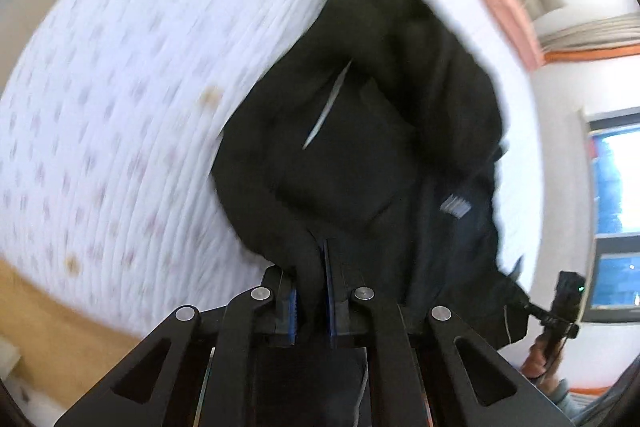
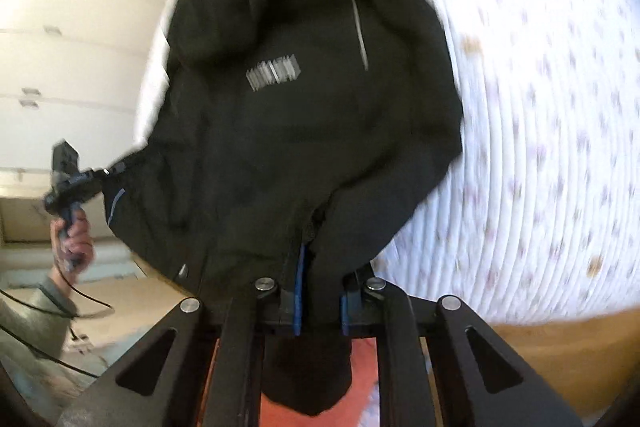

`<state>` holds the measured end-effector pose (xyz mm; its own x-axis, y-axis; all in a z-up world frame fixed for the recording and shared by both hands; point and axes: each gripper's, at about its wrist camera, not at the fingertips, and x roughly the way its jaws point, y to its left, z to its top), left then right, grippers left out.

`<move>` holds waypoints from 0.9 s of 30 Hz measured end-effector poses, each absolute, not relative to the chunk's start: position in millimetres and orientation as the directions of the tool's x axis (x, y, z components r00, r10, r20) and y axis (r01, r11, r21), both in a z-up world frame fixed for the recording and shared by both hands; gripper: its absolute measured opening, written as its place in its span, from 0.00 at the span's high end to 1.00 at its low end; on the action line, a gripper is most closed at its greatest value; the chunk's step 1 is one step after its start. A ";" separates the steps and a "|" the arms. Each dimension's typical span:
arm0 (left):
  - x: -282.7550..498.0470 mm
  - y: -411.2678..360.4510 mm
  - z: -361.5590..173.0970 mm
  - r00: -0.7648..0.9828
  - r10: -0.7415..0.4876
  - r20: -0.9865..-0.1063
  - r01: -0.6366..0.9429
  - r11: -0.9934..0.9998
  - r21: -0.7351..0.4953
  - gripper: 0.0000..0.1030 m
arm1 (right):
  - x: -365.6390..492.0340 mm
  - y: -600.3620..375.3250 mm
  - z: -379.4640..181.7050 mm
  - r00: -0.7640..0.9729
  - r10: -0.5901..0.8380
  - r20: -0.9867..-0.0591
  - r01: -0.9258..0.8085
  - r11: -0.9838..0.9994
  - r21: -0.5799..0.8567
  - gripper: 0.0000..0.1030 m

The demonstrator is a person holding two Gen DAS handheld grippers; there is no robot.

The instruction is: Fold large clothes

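Observation:
A large black garment (image 1: pixel 360 131) with a pale stripe and a small grey label hangs over a white spotted bed cover (image 1: pixel 120 107). My left gripper (image 1: pixel 311 301) is shut on a bunched edge of the cloth, which fills the gap between its blue pads. In the right wrist view the same black garment (image 2: pixel 304 115) drapes down from my right gripper (image 2: pixel 320 301), whose blue-lined jaws are shut on a fold of it. Each view shows the other gripper off to the side, held by a hand and clamped on the garment's far edge. Both pictures are motion-blurred.
The white spotted bed cover (image 2: pixel 540 131) spreads under the garment, above a tan wooden floor (image 1: pixel 48 307). A window (image 1: pixel 616 211) and an orange-pink cloth (image 1: pixel 504 15) lie to the right. A person's hand and grey sleeve (image 2: pixel 72 247) with trailing cables are at the left.

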<state>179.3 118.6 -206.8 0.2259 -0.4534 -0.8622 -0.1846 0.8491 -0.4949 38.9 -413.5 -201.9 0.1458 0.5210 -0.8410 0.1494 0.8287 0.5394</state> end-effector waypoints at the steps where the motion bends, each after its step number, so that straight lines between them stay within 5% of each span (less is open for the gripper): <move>1: 191.2 117.2 -197.5 0.253 -0.461 -0.850 -0.168 0.845 -0.508 0.89 | 49.5 -418.7 -192.7 0.178 0.525 -0.832 0.148 0.822 0.550 0.84; 14: 388.7 133.6 -134.9 0.448 -0.492 -0.747 -0.015 0.831 -0.556 0.88 | 220.9 -476.9 -117.0 0.481 0.411 -0.775 0.220 0.799 0.560 0.84; 23: 481.7 122.7 -243.9 0.242 -0.479 -0.844 -0.136 0.844 -0.518 0.86 | 331.0 -469.4 -199.5 0.309 0.323 -0.895 0.438 0.786 0.435 0.67; 27: 488.6 148.4 -278.2 0.215 -0.631 -0.745 -0.223 0.711 -0.667 0.82 | 325.9 -499.0 -238.3 0.337 0.415 -0.845 0.571 0.624 0.533 0.65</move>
